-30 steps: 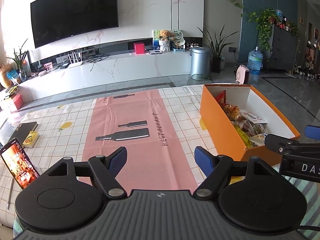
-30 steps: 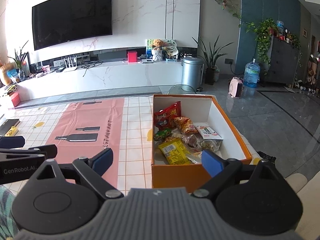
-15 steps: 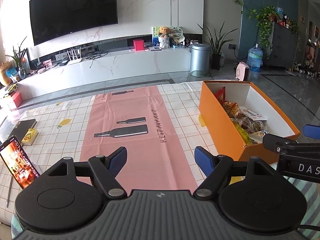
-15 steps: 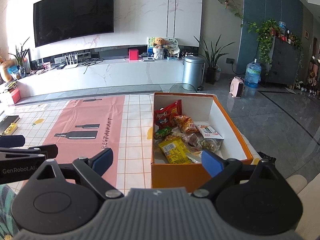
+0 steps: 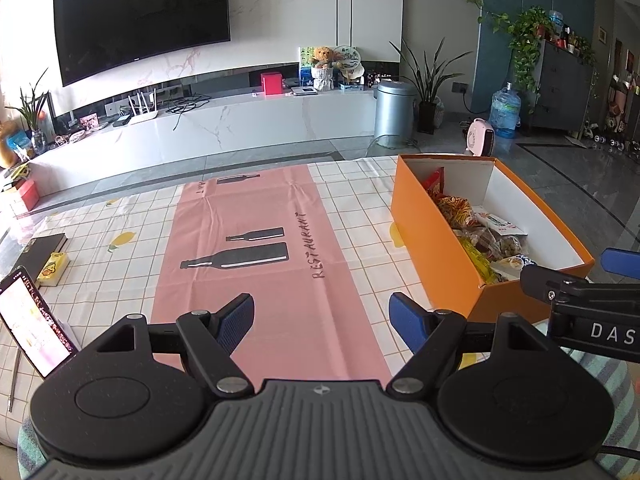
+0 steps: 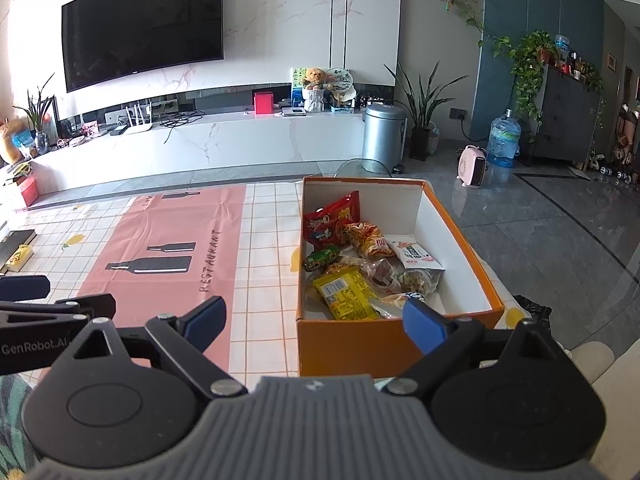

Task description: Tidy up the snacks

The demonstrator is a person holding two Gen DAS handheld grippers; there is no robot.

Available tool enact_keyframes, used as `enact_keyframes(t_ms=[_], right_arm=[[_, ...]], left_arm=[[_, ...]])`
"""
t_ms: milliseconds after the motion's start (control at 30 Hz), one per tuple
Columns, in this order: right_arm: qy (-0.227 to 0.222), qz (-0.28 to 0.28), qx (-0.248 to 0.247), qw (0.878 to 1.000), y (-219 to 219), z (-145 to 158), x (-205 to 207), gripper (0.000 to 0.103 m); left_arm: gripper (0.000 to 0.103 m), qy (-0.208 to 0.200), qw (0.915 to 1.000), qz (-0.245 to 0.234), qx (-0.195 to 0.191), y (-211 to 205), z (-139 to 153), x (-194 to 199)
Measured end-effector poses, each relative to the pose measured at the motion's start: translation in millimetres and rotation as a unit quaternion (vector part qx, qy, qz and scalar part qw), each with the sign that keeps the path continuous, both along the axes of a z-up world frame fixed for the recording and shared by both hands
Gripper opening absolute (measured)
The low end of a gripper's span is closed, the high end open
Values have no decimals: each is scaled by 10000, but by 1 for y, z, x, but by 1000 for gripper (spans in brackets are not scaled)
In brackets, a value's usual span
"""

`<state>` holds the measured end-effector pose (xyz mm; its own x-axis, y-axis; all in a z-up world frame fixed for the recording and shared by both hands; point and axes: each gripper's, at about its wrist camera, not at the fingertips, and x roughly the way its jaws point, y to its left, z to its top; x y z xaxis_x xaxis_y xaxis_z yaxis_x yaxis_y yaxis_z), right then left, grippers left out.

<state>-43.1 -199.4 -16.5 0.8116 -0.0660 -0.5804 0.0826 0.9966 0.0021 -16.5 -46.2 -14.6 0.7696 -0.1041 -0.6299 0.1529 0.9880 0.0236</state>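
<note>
The 2 blue pads of the left gripper (image 5: 321,314) are held wide apart with nothing between them, above the pink table runner (image 5: 256,240) that is laid on the checked tablecloth (image 5: 352,208). The 2 pads of the right gripper (image 6: 314,316) are spread just as wide and nothing is gripped; the near left corner of the orange box (image 6: 476,264) is seen in the gap between them, and its near wall is crossed by the right pad.

In the left wrist view the box is placed at 2 o'clock from the fingers, and the right gripper is seen at 3 o'clock. In the right wrist view the box is placed at 1 o'clock, open at the top, and the snacks are gathered inside it toward its left wall: a red packet (image 6: 330,220) at the far end, an orange-red packet (image 6: 368,240) and a white packet (image 6: 416,256) just beside it, a green packet (image 6: 322,258) at the left wall, and a yellow packet (image 6: 346,296) at the near end. The right half of the box floor is left bare.

At 9 o'clock in the left view, a lit phone (image 5: 34,328) is propped on the cloth, with a black book (image 5: 40,246) and a small yellow box (image 5: 52,268) beyond it.
</note>
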Motion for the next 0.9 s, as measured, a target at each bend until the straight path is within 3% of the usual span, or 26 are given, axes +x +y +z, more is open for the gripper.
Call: enact_keyframes(t_ms=[500, 900], right_arm=[[49, 0, -10, 10000, 1, -1, 2, 92], [66, -9, 20, 10000, 0, -1, 2, 92]], left_arm=[[90, 23, 9999, 56, -143, 3, 0, -1], [90, 7, 9999, 101, -39, 1, -1, -1]])
